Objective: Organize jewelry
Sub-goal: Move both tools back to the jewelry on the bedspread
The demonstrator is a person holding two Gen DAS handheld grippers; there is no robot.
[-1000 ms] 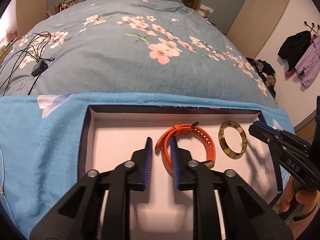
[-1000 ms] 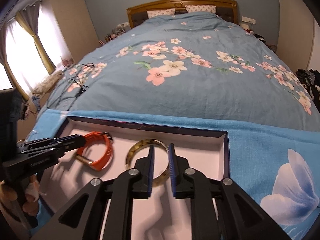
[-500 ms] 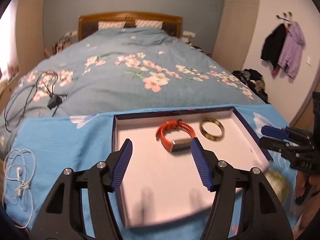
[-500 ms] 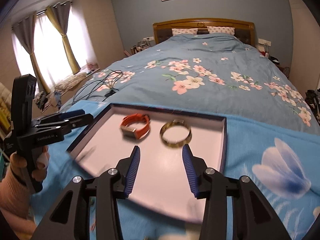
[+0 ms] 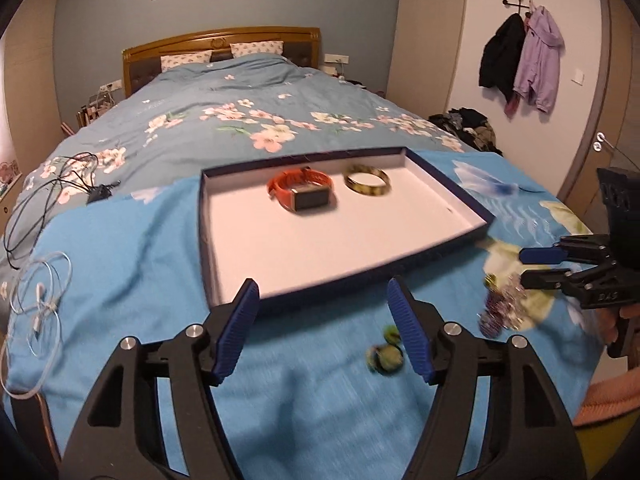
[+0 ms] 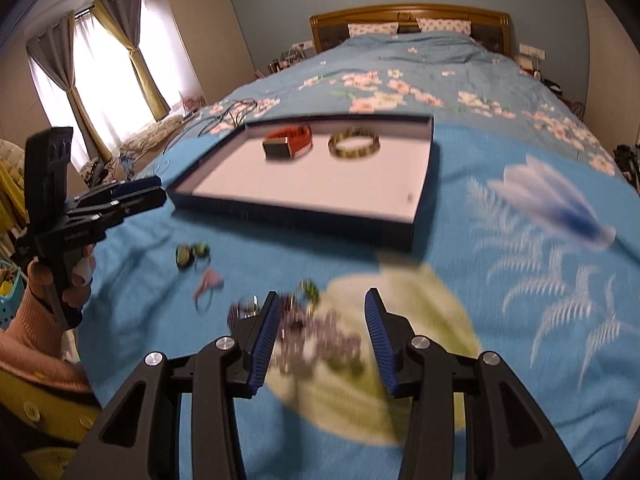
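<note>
Bare blanket point(image 5: 132, 264) lying left of tray point(image 5: 448, 188), left tool point(image 5: 324, 320) opening, empty, right tool point(image 6: 320, 332) parted, empty, hovering over beads point(image 6: 320, 340)

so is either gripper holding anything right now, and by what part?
Nothing held. Left gripper is empty, jaws opening; right gripper is open above the purple bead jewelry.

one tray point(image 5: 448, 196), one watch point(image 5: 302, 190), one bangle point(image 5: 367, 180), two claws point(image 5: 324, 332)
</note>
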